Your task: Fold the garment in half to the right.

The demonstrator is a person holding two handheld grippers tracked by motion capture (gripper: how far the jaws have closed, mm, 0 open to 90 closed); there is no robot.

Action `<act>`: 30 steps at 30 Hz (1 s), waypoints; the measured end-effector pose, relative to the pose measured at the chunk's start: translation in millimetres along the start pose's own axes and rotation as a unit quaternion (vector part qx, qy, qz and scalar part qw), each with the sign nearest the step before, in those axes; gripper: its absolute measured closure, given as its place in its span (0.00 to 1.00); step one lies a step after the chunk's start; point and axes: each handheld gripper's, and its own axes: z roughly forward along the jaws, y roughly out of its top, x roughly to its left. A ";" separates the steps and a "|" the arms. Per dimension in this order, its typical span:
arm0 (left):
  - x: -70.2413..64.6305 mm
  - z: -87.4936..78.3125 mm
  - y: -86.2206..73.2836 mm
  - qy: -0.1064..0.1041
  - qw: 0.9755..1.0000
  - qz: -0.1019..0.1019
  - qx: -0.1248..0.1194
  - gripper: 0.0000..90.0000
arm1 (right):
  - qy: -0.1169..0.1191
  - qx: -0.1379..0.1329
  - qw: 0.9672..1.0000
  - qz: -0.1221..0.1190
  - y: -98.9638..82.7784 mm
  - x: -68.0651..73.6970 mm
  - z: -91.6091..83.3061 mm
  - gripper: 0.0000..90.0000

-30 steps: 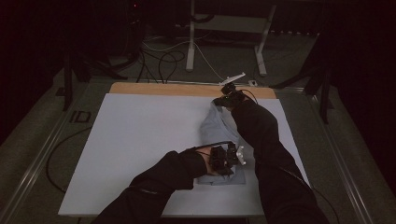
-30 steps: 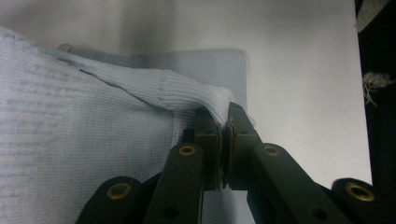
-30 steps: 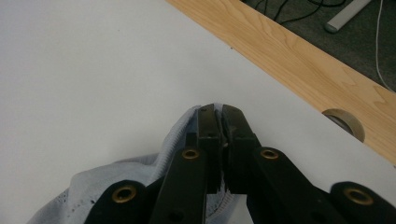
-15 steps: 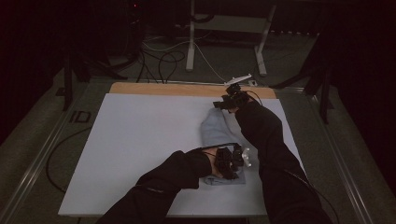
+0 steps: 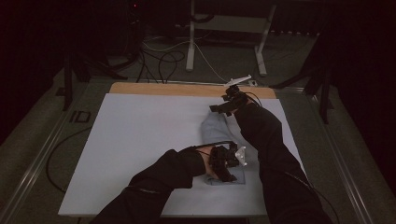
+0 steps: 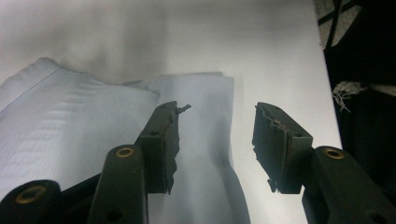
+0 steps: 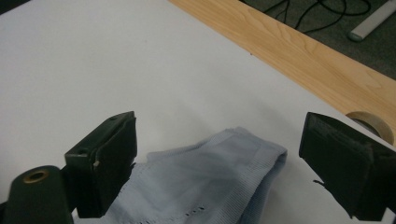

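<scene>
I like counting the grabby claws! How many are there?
2. The left gripper sits over the near end of the light blue cloth, jaws open. The right gripper is at the cloth's far end, near the wooden strip, jaws open too.

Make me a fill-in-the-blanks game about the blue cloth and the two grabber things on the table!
1. The jaws of the left gripper stand ____.
2. The cloth is pale ____ in colour.
3. Along the far edge of the white table top runs a strip of ____.
4. The right gripper hangs over the cloth's ____ end, farthest from the person.

Missing words: open; blue; wood; far
</scene>
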 end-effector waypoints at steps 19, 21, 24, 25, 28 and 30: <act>-4.7 -48.4 -64.4 0.028 0.996 -0.073 -0.045 0.29 | 0.005 -0.015 0.999 -0.039 -7.5 3.4 -9.2 0.12; -6.6 -53.1 -74.4 0.041 0.995 -0.080 -0.045 0.26 | 0.003 -0.009 0.999 -0.034 -9.7 3.0 -8.4 0.12; -9.6 -57.3 -89.5 0.050 0.993 -0.101 -0.045 0.16 | 0.006 0.010 1.000 -0.018 -13.2 0.8 -5.6 0.12; -10.9 -58.2 -94.6 0.055 0.992 -0.109 -0.046 0.15 | 0.006 0.011 1.000 -0.015 -13.4 0.4 -5.2 0.12; -13.1 -61.2 -112.1 0.055 0.987 -0.138 -0.052 0.02 | 0.010 0.001 1.000 0.004 -14.3 -3.0 -3.4 0.12; -14.9 -62.7 -124.5 0.059 0.985 -0.150 -0.056 0.01 | 0.007 0.001 1.000 0.007 -14.4 -3.6 -2.4 0.12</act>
